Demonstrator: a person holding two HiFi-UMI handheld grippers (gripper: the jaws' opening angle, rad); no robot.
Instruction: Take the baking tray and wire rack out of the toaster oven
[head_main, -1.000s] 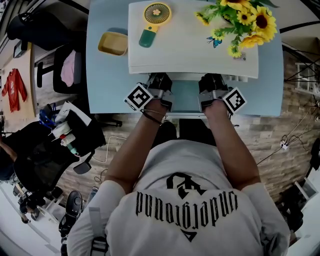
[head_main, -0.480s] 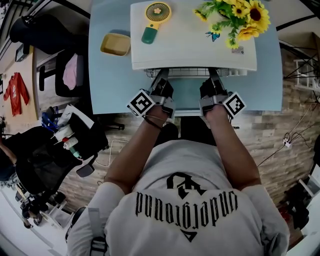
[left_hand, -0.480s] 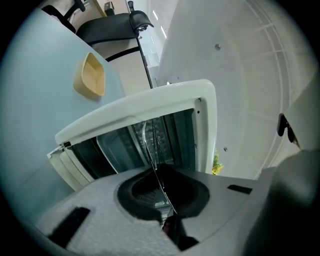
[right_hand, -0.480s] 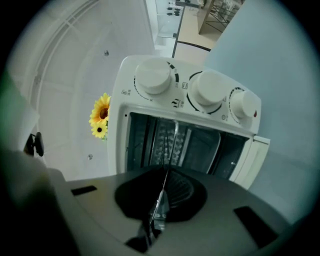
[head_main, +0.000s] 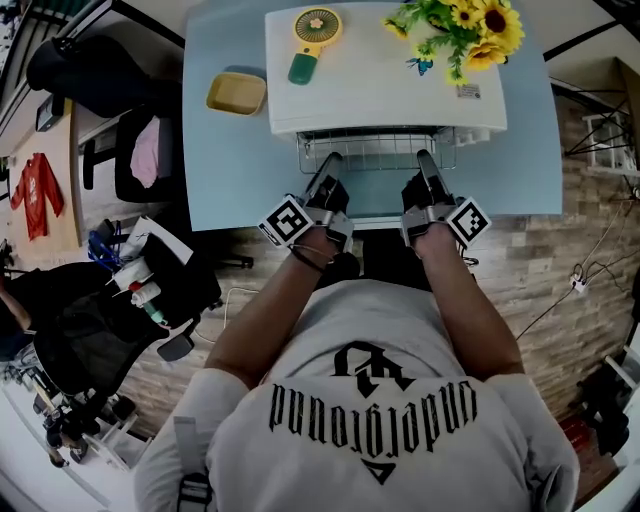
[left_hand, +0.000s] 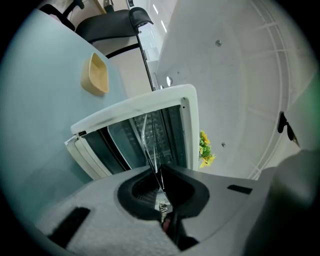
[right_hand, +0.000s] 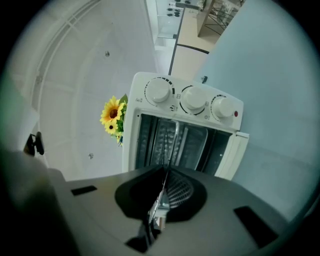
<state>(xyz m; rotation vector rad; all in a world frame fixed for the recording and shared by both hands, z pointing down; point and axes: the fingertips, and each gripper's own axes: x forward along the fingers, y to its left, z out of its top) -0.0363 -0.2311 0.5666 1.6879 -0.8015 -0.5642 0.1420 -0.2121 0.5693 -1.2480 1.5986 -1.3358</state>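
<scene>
The wire rack (head_main: 377, 150) sticks partly out of the toaster oven's (head_main: 380, 95) mouth, its front edge toward the person. Both tools are clenched on that edge. The left tool (head_main: 333, 160) grips it near the rack's left corner and the right tool (head_main: 425, 160) near its right corner, the two lying side by side and pointing into the oven. In the left gripper view the thin wire (left_hand: 148, 135) runs straight into the closed jaws of the tool (left_hand: 160, 176). In the right gripper view the rack (right_hand: 172, 137) is likewise pinched between the shut jaws of that tool (right_hand: 163, 181).

Ahead of the tool tips the oven's door (right_hand: 233, 150) hangs open, with three knobs (right_hand: 192, 100) beside the opening. On the oven's top, beyond the left tool, lies a hand fan (head_main: 308, 40); beyond the right tool stand sunflowers (head_main: 465, 25). Out to the left tool's left a yellow dish (head_main: 236, 93) rests on the blue counter (head_main: 230, 170).
</scene>
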